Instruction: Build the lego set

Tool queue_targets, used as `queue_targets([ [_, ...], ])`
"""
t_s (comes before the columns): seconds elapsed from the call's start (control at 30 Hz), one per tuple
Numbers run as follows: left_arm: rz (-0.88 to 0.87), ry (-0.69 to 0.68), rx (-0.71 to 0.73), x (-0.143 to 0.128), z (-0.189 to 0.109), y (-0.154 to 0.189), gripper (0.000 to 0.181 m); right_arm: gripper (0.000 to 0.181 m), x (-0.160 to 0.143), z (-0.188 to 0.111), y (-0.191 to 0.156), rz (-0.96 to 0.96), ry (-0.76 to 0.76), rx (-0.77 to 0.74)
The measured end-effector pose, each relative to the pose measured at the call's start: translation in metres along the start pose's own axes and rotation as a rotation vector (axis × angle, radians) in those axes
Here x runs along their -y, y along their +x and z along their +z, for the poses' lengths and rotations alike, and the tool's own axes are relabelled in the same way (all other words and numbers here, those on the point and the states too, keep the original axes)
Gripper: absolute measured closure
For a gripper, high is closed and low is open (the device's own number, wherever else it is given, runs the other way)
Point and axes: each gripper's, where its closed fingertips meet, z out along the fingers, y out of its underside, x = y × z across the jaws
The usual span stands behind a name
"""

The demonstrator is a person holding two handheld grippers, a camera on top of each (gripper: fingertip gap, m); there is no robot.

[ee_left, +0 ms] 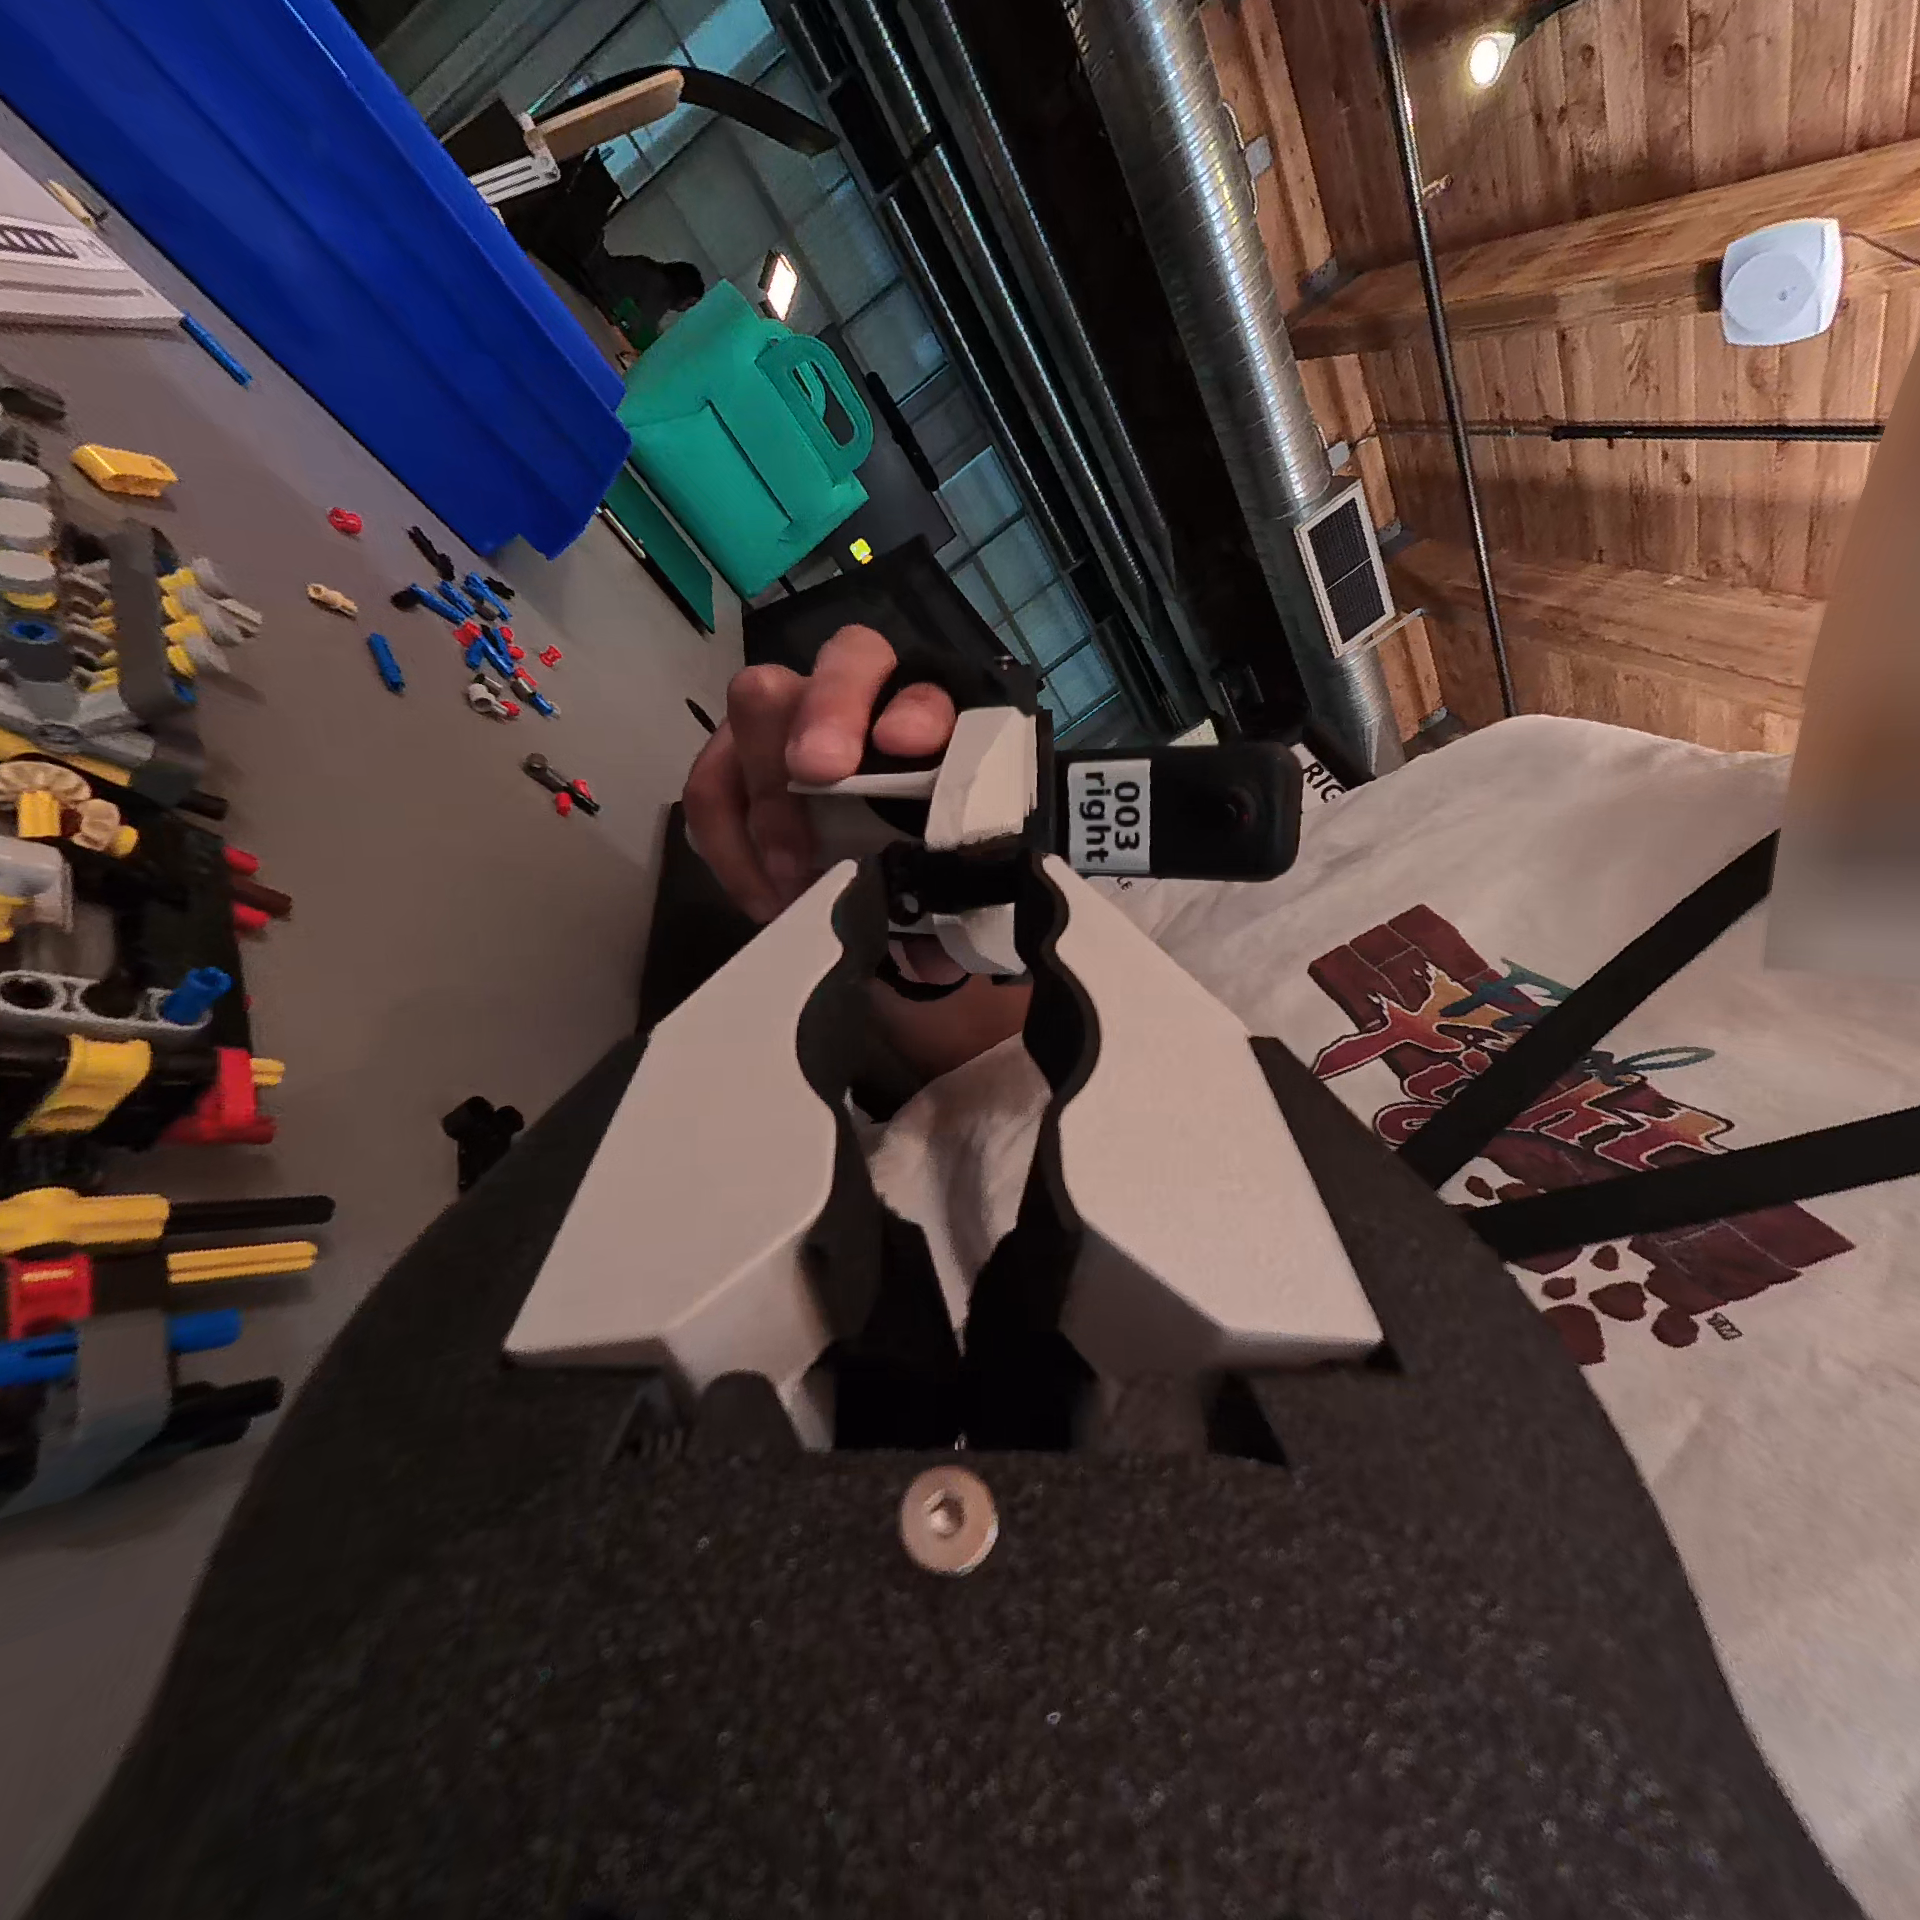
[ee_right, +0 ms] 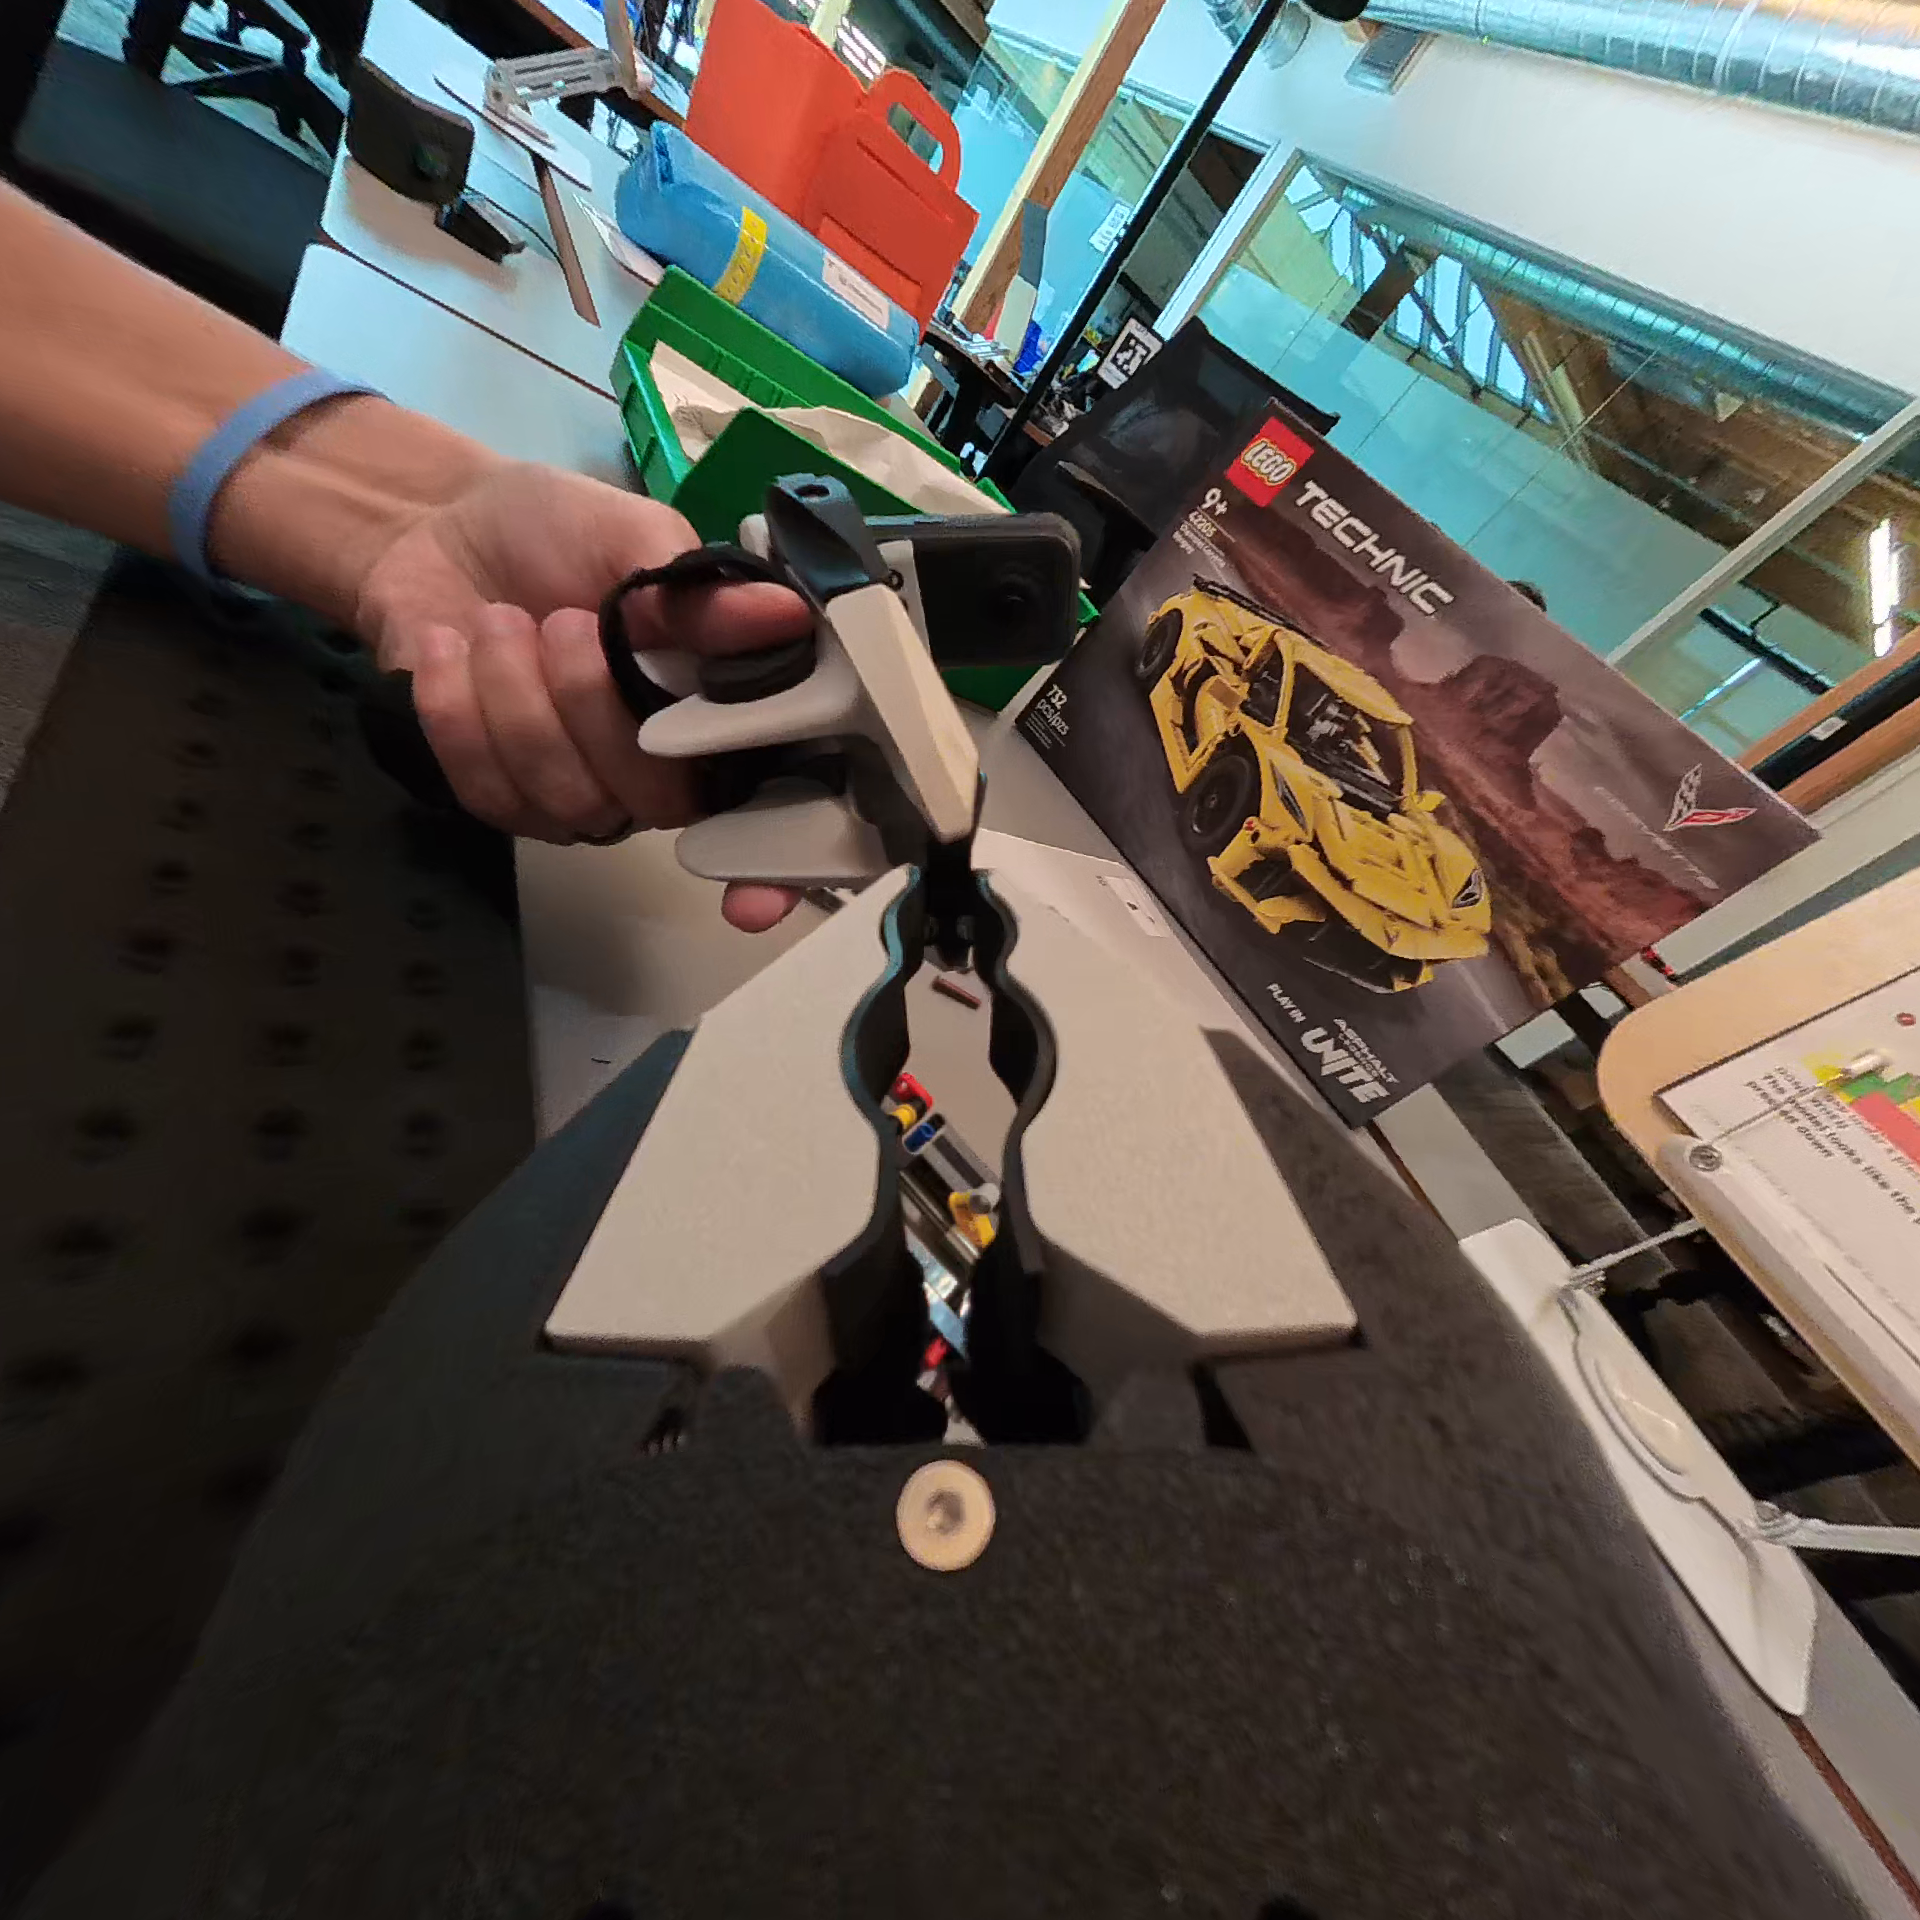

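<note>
1. The left hand-held gripper (ee_left: 951, 883) looks clenched on a small black piece (ee_left: 920, 896). The jaws are almost together, with that bit wedged at the tips.
2. The right hand-held gripper (ee_right: 948, 906) is pinched on the same piece from the opposite side, so the two sets of tips meet nose to nose.
3. My guess at why: one side steadies the part while the other pushes or twists something into it. That's easier up in the air than flat on the tabletop (ee_left: 416, 883).
4. So the piece sits right at both tips, lifted clear of the tabletop.
5. The rest of the set is well apart. The loose pins (ee_left: 478, 634) are scattered far left, and the half-built model (ee_left: 104, 935) is at the left edge.
6. The set's box (ee_right: 1403, 748) stands propped up on the right, probably for reference.
</note>
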Motion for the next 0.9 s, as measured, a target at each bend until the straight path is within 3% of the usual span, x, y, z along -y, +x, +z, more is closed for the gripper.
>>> queue_targets([
  [0.13, 0.017, -0.013, 0.022, -0.003, -0.001, -0.001, 0.159, 0.174, -0.002, 0.000, -0.003, 0.148, 0.018, 0.088],
  [0.2, 0.102, -0.073, 0.108, -0.009, -0.011, -0.007, 0.160, 0.174, -0.011, -0.001, 0.000, 0.278, 0.004, 0.127],
  [0.3, 0.354, -0.099, 0.442, 0.006, -0.057, -0.035, 0.135, 0.174, -0.049, -0.002, 0.003, 0.375, -0.115, 0.164],
  [0.37, 0.536, -0.247, 0.701, 0.003, -0.096, -0.062, 0.146, 0.174, -0.081, -0.001, -0.001, 0.375, -0.279, 0.201],
  [0.43, 0.558, -0.428, 0.817, -0.013, -0.117, -0.083, 0.143, 0.174, -0.099, 0.001, -0.016, 0.396, -0.398, 0.293],
  [0.57, 0.541, -0.518, 0.755, -0.028, -0.109, -0.096, 0.127, 0.174, -0.112, 0.008, -0.037, 0.423, -0.496, 0.393],
  [0.67, 0.596, -0.570, 0.710, -0.032, -0.098, -0.103, 0.123, 0.174, -0.095, 0.019, -0.045, 0.367, -0.398, 0.391],
  [0.77, 0.590, -0.627, 0.678, -0.037, -0.093, -0.111, 0.127, 0.174, -0.082, 0.029, -0.047, 0.277, -0.314, 0.344],
  [0.9, 0.567, -0.669, 0.629, -0.039, -0.090, -0.112, 0.144, 0.174, -0.095, 0.029, -0.060, 0.202, -0.408, 0.366],
])
